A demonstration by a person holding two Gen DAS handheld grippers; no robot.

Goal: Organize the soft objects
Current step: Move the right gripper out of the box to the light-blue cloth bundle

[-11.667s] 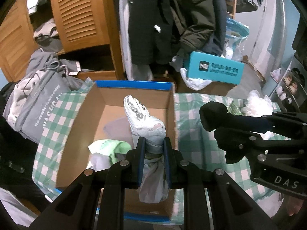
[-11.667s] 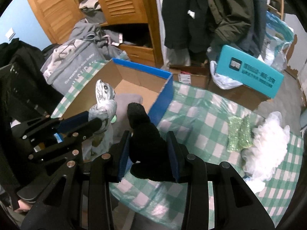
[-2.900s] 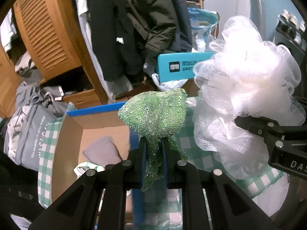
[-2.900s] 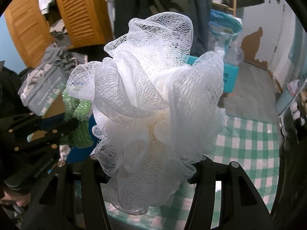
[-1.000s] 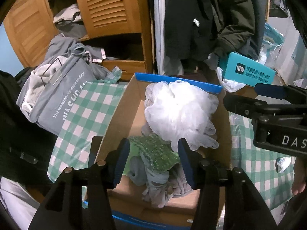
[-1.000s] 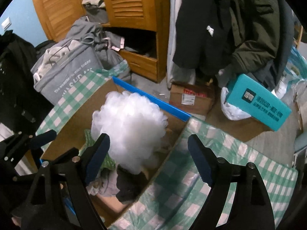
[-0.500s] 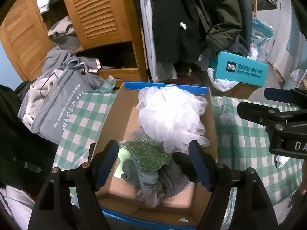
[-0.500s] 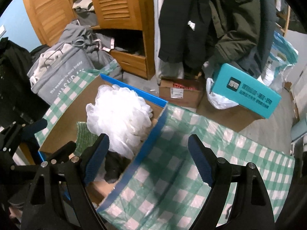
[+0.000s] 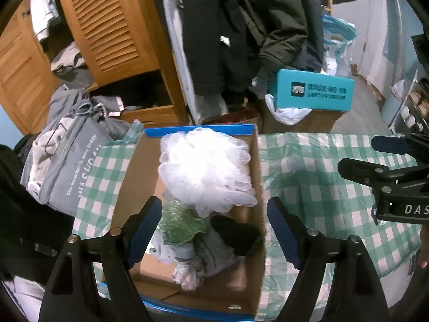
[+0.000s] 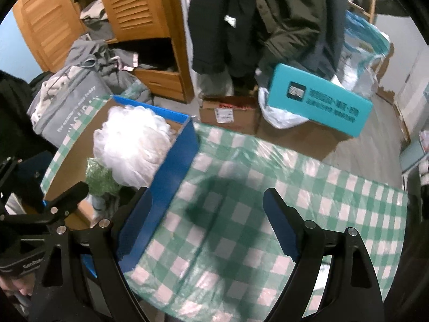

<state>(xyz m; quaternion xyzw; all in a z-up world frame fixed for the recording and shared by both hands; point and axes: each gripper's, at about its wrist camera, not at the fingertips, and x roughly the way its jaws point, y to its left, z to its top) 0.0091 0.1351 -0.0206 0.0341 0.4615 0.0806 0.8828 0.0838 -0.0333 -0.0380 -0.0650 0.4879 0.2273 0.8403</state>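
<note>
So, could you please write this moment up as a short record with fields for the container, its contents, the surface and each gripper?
container: open cardboard box with blue outer walls, on the table
contents: white mesh bath pouf at the far end; green scrubber cloth, black sock and grey sock nearer
surface: green-and-white checked tablecloth
left gripper: open, empty, above the box
right gripper: open, empty, over the tablecloth beside the box
</note>
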